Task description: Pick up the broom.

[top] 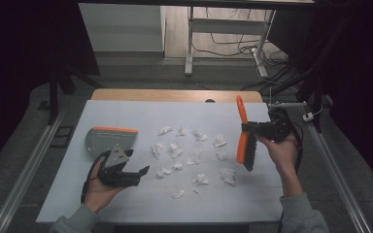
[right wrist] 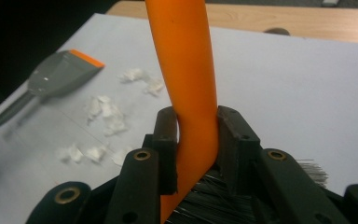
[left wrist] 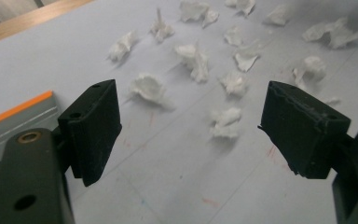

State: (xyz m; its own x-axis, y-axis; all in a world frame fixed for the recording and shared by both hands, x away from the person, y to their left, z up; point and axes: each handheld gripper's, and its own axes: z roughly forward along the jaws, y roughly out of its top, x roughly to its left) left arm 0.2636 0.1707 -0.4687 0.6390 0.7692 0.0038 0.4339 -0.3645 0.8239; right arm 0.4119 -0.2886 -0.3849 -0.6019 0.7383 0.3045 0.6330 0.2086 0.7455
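Black jaws of the right gripper (right wrist: pixel 193 140) sit closest in the right gripper view, clamped tight on the orange plastic handle of a hand brush (right wrist: pixel 186 70), black bristles showing just below the pads. High view gives what that one can't: the whole brush (top: pixel 245 141) is held up off the table, handle pointing away from the person, bristle head toward them, over the right part of the white sheet covering the table (top: pixel 126 204).

Left gripper (left wrist: pixel 191 126) w/ jaws wide apart, nothing between them; its own view looks past the pads at bare sheet and the near scraps. In the high view the left gripper (top: pixel 138 167) hovers low over the sheet's front-left area, grey three-cornered plate on top.

Crumpled white paper scraps (top: pixel 177 153) lie scattered across the sheet's middle, loose, mostly apart from each other. Grey metal dustpan with an orange front lip (top: pixel 109 138) lies flat at the left, just beyond the left gripper; can't see any scraps in it. Right gripper view shows its long grey handle running off toward the dark edge, which the high view hides behind the gripper.

Open room: wide bare strip along the near edge, bare band at the far edge before the wooden tabletop strip (top: pixel 175 95), and a clear right margin by the brush.
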